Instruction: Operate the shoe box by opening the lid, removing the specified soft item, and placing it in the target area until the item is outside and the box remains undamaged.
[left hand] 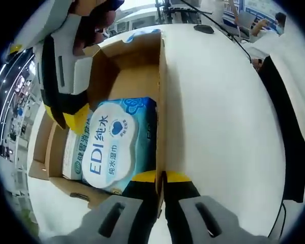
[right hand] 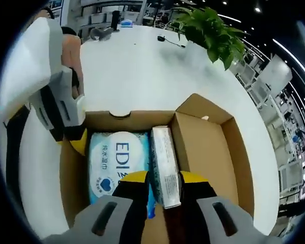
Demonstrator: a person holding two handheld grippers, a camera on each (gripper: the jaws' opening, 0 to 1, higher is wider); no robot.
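The blue-and-white wet-wipes pack (right hand: 114, 165) (white oval label, "EDI") lies inside the open shoe box (right hand: 213, 152), the right gripper (right hand: 162, 180) pinching its edge, the left gripper (left hand: 161, 178) clamping the box wall.

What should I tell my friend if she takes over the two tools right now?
Left tool: closed on the side wall of the shoe box, holding it steady on the white table.
Right tool: inside the box, closed on the edge of the wet wipes pack, which lies flat at one end of the box.
Done: the lid is open and folded back.
Left: lift the pack out, set it down in the target area, let go. Go gently so the cardboard doesn't tear.
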